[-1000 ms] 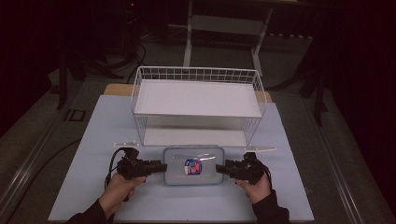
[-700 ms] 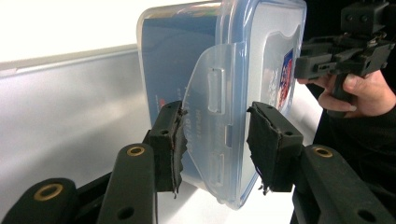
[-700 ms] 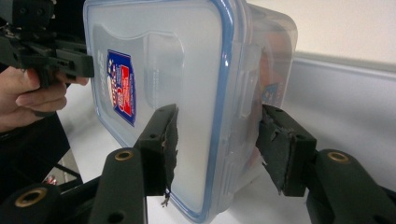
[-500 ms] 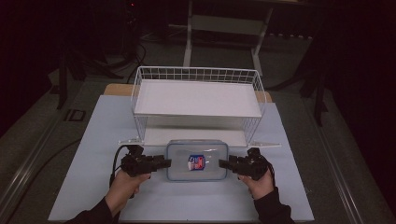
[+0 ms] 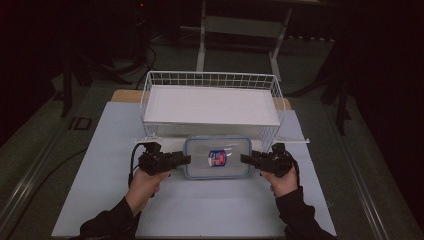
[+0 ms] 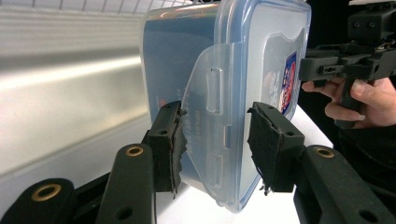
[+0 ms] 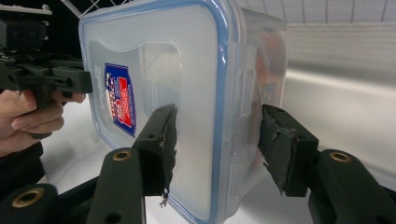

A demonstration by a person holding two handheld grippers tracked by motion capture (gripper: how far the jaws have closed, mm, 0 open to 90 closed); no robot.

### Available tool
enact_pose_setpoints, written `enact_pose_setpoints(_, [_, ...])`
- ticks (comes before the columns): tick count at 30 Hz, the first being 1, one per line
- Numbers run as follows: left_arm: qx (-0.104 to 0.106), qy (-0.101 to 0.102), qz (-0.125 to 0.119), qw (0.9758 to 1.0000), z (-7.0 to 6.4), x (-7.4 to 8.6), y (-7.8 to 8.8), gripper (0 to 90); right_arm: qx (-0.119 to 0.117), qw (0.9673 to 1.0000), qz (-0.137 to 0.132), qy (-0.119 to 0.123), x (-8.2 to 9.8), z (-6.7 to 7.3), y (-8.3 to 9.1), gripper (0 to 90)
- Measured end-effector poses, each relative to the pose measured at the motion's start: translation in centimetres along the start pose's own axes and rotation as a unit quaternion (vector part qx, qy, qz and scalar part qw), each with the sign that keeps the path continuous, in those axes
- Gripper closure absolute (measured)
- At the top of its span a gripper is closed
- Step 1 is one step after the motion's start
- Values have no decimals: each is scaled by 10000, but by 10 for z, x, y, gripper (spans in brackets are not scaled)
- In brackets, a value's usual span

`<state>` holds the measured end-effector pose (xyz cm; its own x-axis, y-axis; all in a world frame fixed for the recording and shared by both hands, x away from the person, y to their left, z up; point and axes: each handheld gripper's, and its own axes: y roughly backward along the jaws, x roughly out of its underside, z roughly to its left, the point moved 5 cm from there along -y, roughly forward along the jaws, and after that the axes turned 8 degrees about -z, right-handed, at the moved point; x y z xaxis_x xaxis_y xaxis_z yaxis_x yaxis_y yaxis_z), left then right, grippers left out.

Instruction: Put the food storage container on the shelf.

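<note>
high view: the clear lidded container [image 5: 217, 157] with blue seal sat over the white table [image 5: 200, 210], near the table's far edge and just in front of the white wire basket [image 5: 212, 102], which occupied the far middle of the table. left gripper [image 5: 181, 160] had hold of the container's left short end and right gripper [image 5: 248, 159] of its right short end, one hand behind each, arms coming in from the near edge. a grip from both ends reads as a two-handed carry that keeps the box level, and the basket close behind looked the likely destination; that is a judgement only. left gripper view: the jaws straddled the end of the container [image 6: 224, 93] at its latch flap [image 6: 212, 116]; the pad on the base side pressed against the wall, while a slim gap seemed to show between the lid-side pad and the lid, so contact there was not certain, though the jaws were drawn in about as far as they go and i recorded it as clamped on the container. the right gripper [image 6: 308, 70] showed across the lid. right gripper view: jaws bracketed the opposite end of the container [image 7: 187, 93], one pad on the lid face, the other beside the base wall with what looked like a small gap; whether it truly gripped i cannot tell. red-and-blue label [image 7: 119, 100] was on the lid, left gripper [image 7: 84, 79] beyond.
</note>
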<state>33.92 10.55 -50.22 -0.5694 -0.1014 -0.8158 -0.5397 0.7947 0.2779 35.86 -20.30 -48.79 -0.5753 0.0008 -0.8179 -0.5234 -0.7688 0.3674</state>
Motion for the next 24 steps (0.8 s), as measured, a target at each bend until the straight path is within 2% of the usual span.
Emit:
enact_pose_setpoints(1, [9, -64, -35, 10000, 1, -1, -1, 554, 8, 10000, -29, 7, -2, -1, -1, 471])
enact_pose_setpoints(5, [-15, -64, -138, 9999, 7, -2, -5, 553, 32, 10000, -68, 50, -5, -4, -6, 471])
enact_pose_setpoints(13, [-131, -116, -107, 9998, 17, -1, -17, 545, 121, 9999, -99, -8, -2, -17, -16, 461])
enact_pose_setpoints(24, [-305, -52, -96, 9995, 29, 0, -26, 534, 237, 9996, -96, -75, 1, -27, -30, 450])
